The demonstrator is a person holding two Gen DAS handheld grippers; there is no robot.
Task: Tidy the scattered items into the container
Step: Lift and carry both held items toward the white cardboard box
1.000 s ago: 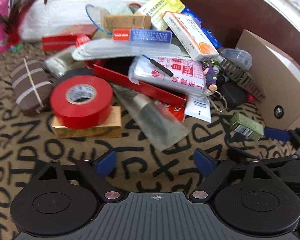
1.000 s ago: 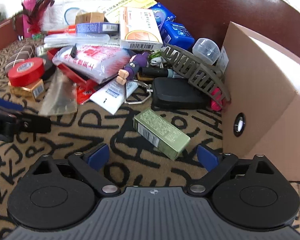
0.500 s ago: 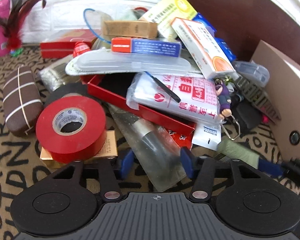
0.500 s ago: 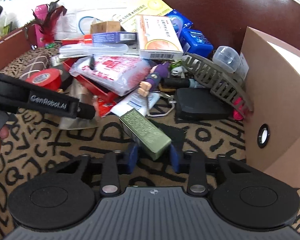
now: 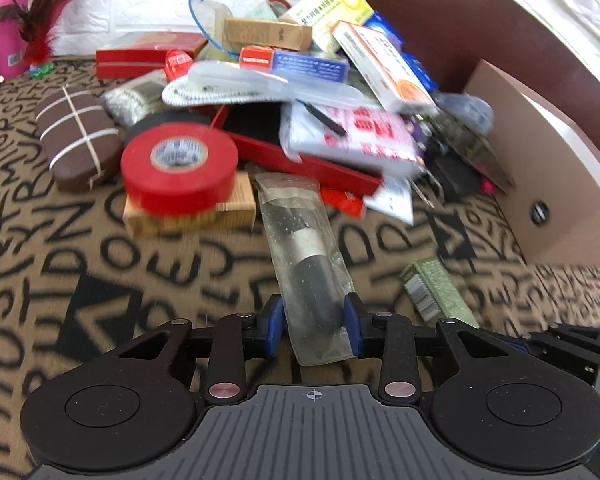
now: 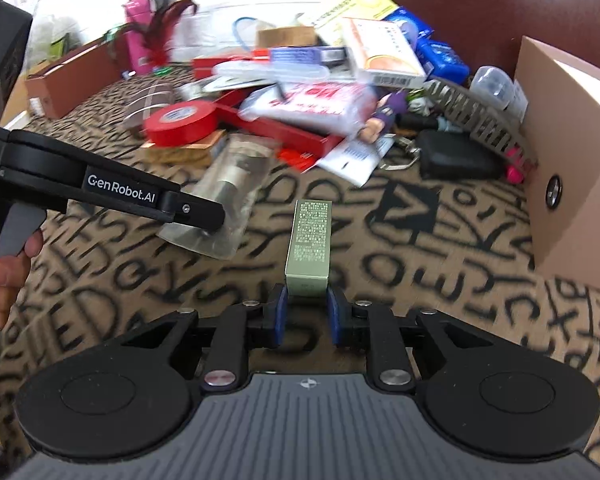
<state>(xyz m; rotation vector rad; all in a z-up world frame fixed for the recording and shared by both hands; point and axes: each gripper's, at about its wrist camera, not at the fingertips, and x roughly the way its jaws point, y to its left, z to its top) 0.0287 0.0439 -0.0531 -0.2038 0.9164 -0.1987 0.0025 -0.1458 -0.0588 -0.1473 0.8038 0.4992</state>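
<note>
Glossy red tape roll (image 5: 179,168), clear plastic sleeve (image 5: 306,256), matt cardboard box (image 6: 572,184)

Home setting, looks like a bedroom or living area: items sit on a soft brown fabric surface (image 5: 180,272) printed with black letters, backed by a dark brown padded headboard or sofa back (image 5: 440,20). White textured bedding or cushion (image 5: 180,0) lies behind the pile. Clutter is household stuff: medicine boxes (image 5: 384,68), red tape roll (image 5: 180,172), a brown glasses case (image 5: 80,136), a pink bottle (image 6: 138,32) with a red feather toy (image 5: 44,28), a small purple figurine keychain (image 6: 384,114). A cardboard box (image 6: 572,152) stands at right, another open carton (image 6: 72,76) at far left
</note>
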